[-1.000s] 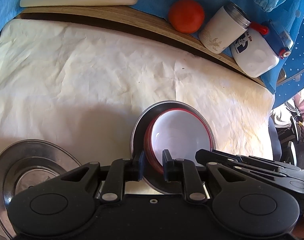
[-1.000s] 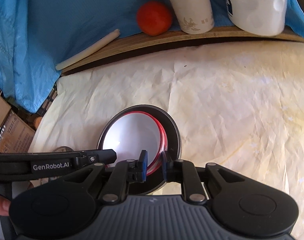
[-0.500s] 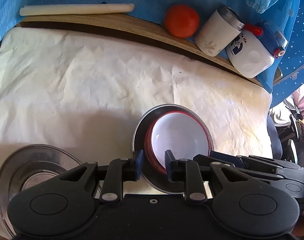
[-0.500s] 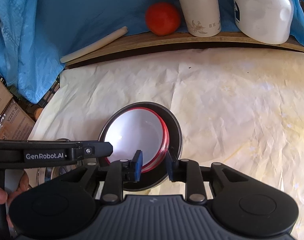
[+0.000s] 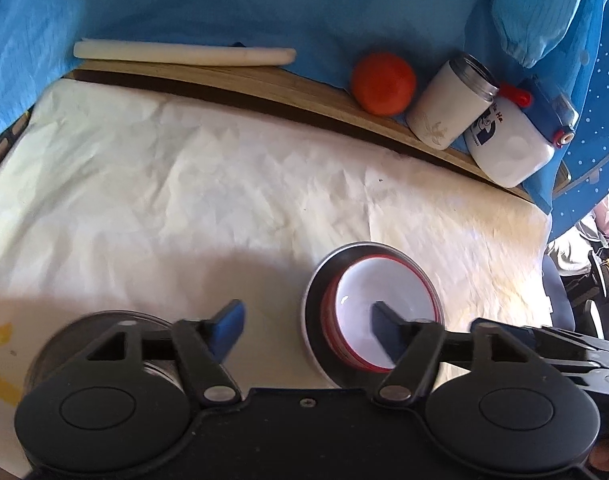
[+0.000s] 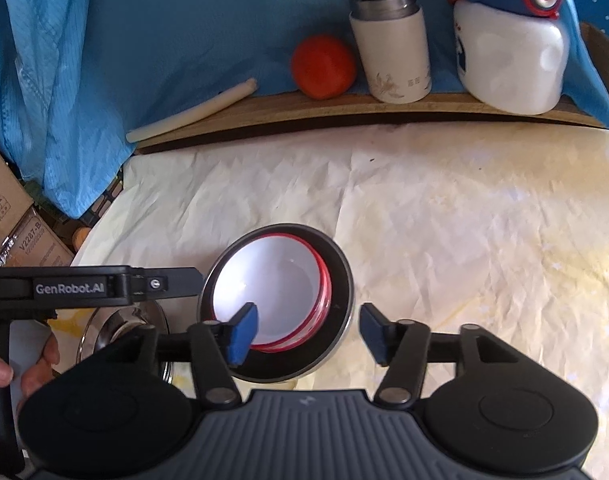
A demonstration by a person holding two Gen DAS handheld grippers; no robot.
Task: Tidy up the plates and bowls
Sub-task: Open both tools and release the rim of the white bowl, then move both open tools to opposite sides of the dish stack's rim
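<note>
A steel bowl (image 5: 384, 249) (image 6: 340, 292) stands on the cream paper with red-rimmed white bowls (image 5: 384, 284) (image 6: 272, 280) nested inside it. My left gripper (image 5: 306, 330) straddles the steel bowl's left rim; its jaws are opening and the blue pads stand clear of the rim. My right gripper (image 6: 308, 332) straddles the near right rim of the same stack, also opening, with neither pad touching. A steel plate (image 5: 104, 320) (image 6: 120, 324) lies to the left of the bowls, partly hidden behind the left gripper.
Along the wooden ledge at the back stand an orange-red ball (image 5: 383, 83), a white tumbler (image 5: 450, 104), a white and blue bottle (image 5: 512, 140) and a white rolled stick (image 5: 184, 53). Blue cloth hangs behind. Cardboard boxes (image 6: 8, 216) sit off the table's left edge.
Both grippers were shut on the rims of the bowl stack and have spread wide, letting go of it. The left gripper has drawn back and up a little; the bowls stay on the paper.
</note>
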